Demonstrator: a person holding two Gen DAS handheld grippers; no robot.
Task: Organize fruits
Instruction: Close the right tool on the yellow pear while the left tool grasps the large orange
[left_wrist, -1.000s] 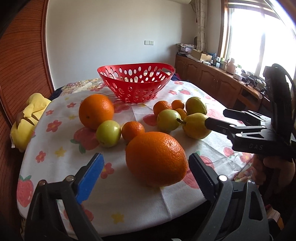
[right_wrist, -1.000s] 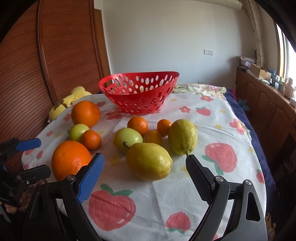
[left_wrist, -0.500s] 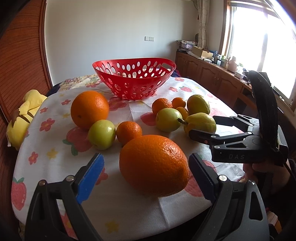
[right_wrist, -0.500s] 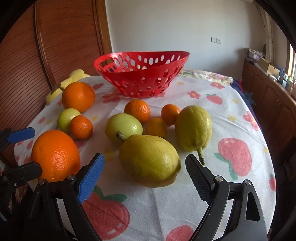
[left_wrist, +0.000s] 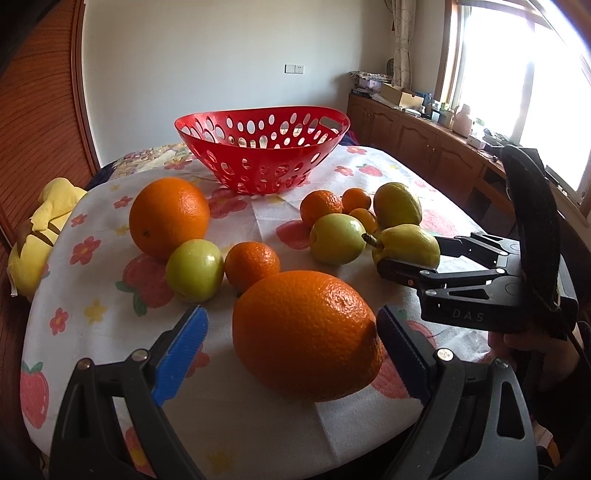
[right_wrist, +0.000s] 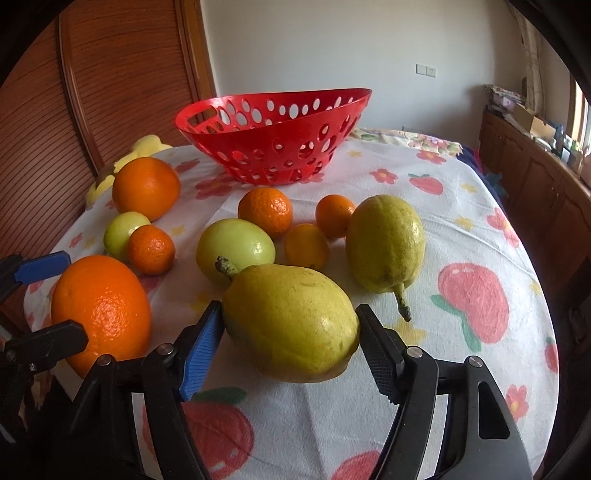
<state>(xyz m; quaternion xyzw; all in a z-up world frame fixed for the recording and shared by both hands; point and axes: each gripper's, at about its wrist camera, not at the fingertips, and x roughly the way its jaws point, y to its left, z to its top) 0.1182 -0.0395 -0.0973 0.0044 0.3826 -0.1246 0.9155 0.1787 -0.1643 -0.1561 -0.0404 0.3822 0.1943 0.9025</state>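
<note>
Nearest lemon (right_wrist: 291, 325): front of counter, between the pads of the right tongs (right_wrist: 290, 345), jaws closing, both pads at its skin.
Large orange (left_wrist: 306, 334): front edge, between the spread left tongs (left_wrist: 291, 350); right pad touching, blue pad clear.
Red basket (left_wrist: 263, 147): empty, farther back on the flowered cloth (left_wrist: 240, 221).
Remaining oranges, green fruits, second lemon (right_wrist: 384, 243): loose between.

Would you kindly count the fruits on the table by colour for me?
Orange: 6, from the large orange down to small mandarins.
Yellow: 2 lemons.
Green: 2 round fruits.
Total: 10, none in the red basket.
</note>
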